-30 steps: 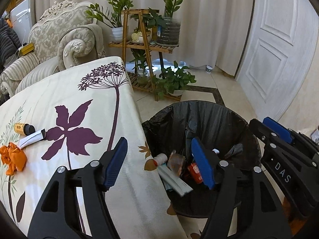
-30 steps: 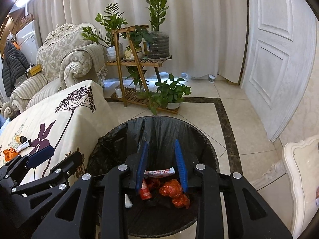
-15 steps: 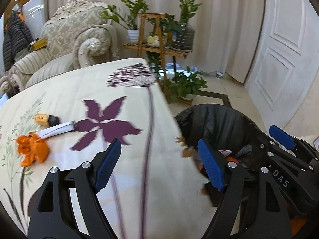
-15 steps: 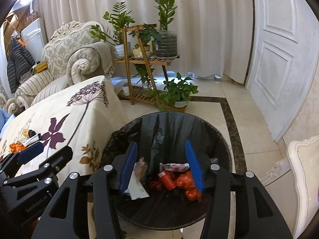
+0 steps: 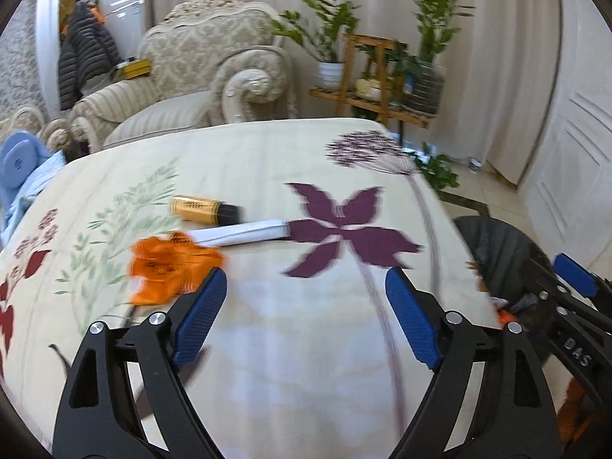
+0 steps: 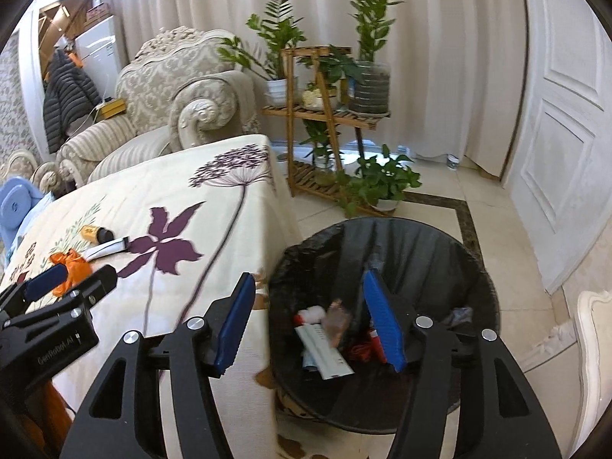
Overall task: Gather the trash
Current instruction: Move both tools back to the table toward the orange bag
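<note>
Three pieces of trash lie on the floral tablecloth (image 5: 313, 344): a crumpled orange wrapper (image 5: 168, 267), a white tube (image 5: 244, 232) and a gold and black bottle (image 5: 204, 210). My left gripper (image 5: 306, 310) is open and empty over the cloth, its left pad next to the wrapper. They also show in the right wrist view: wrapper (image 6: 70, 264), tube (image 6: 105, 248), bottle (image 6: 95, 232). My right gripper (image 6: 310, 317) is open and empty above the black-lined bin (image 6: 420, 252), which holds several discarded items (image 6: 325, 348).
The bin (image 5: 501, 244) stands on the tiled floor by the table's right edge. A cream armchair (image 6: 183, 99) is behind the table. A wooden plant stand (image 6: 325, 114) and a potted plant (image 6: 378, 183) are beyond the bin. A white door (image 6: 566, 114) is at right.
My left gripper swung left from over the bin to over the table, close to the orange wrapper. My right gripper opened wider and shifted left, still above the bin.
</note>
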Demonstrator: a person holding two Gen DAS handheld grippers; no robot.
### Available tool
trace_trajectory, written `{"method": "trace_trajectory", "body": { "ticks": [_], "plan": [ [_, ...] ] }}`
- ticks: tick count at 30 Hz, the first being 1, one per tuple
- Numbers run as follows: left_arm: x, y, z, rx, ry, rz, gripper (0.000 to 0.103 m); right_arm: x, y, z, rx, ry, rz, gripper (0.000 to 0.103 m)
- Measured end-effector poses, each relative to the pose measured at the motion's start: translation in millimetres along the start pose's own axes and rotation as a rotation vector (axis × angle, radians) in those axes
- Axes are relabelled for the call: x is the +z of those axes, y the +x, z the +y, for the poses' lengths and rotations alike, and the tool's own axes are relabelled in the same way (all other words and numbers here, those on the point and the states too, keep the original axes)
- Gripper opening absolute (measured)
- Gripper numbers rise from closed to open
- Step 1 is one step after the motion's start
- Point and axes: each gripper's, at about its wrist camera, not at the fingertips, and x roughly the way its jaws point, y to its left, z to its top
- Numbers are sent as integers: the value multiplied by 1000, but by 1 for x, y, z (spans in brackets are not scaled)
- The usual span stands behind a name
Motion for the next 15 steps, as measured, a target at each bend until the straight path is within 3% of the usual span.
{"method": "trace_trajectory", "body": {
  "ticks": [7,13,15],
  "plan": [
    [4,11,48,129,-54,-1,91,1,7,25,44,-33,16,59],
    [6,37,71,139,-63,81,91,3,12,44,77,-61,25,60],
    [5,41,76,111,-66,105,91,2,13,48,86,-67,28,60]
  ]
}}
